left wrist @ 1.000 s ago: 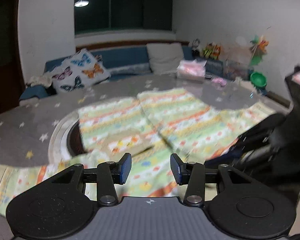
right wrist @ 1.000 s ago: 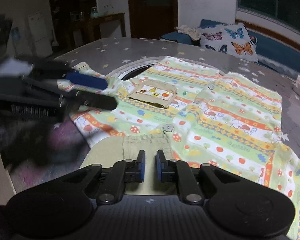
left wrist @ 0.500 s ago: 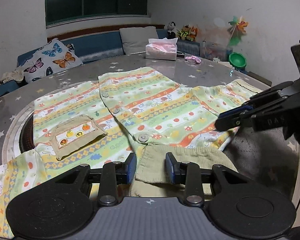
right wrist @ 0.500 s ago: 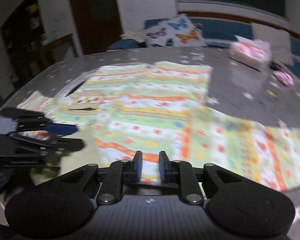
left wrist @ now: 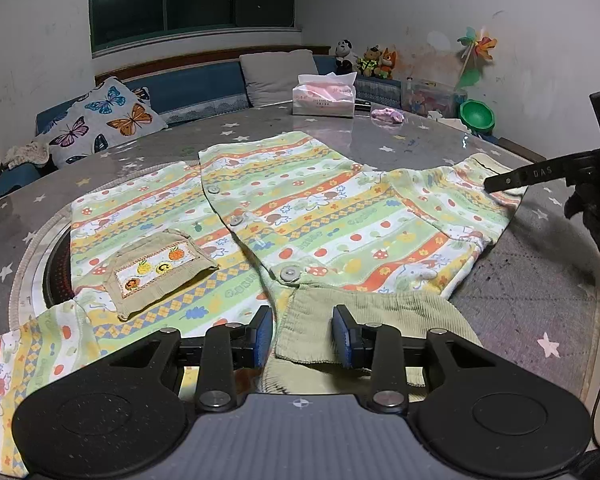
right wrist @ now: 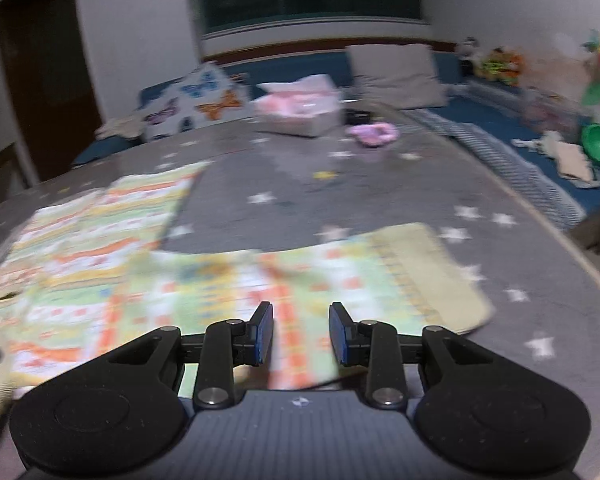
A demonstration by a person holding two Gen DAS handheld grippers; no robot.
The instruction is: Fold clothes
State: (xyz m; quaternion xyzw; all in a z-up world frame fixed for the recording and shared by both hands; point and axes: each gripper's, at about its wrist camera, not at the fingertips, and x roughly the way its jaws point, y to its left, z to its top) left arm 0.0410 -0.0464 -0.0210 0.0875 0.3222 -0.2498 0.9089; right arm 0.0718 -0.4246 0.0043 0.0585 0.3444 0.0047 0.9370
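Note:
A child's striped shirt (left wrist: 320, 208) with fruit prints lies flat and buttoned on the round table, chest pocket (left wrist: 160, 272) to the left. Its beige corduroy collar (left wrist: 308, 328) lies at the near edge. My left gripper (left wrist: 303, 336) hangs open just over the collar, its fingers straddling the collar's left end without pressing it. My right gripper (right wrist: 300, 332) hovers over the right sleeve (right wrist: 380, 280) near its beige cuff (right wrist: 432, 276). Its jaws are opening, with nothing pinched between them. In the left wrist view one of its fingers (left wrist: 516, 176) reaches over that sleeve end.
A grey star-print cloth (left wrist: 520, 300) covers the table, with a round inset (left wrist: 56, 272) partly under the shirt at left. A tissue pack (left wrist: 324, 98) and a pink item (left wrist: 387, 114) sit at the far side. A sofa with a butterfly cushion (left wrist: 100, 124) stands behind.
The left gripper came down to the collar and narrowed slightly. The right gripper swung from the collar over to the right sleeve, and its jaws spread wider.

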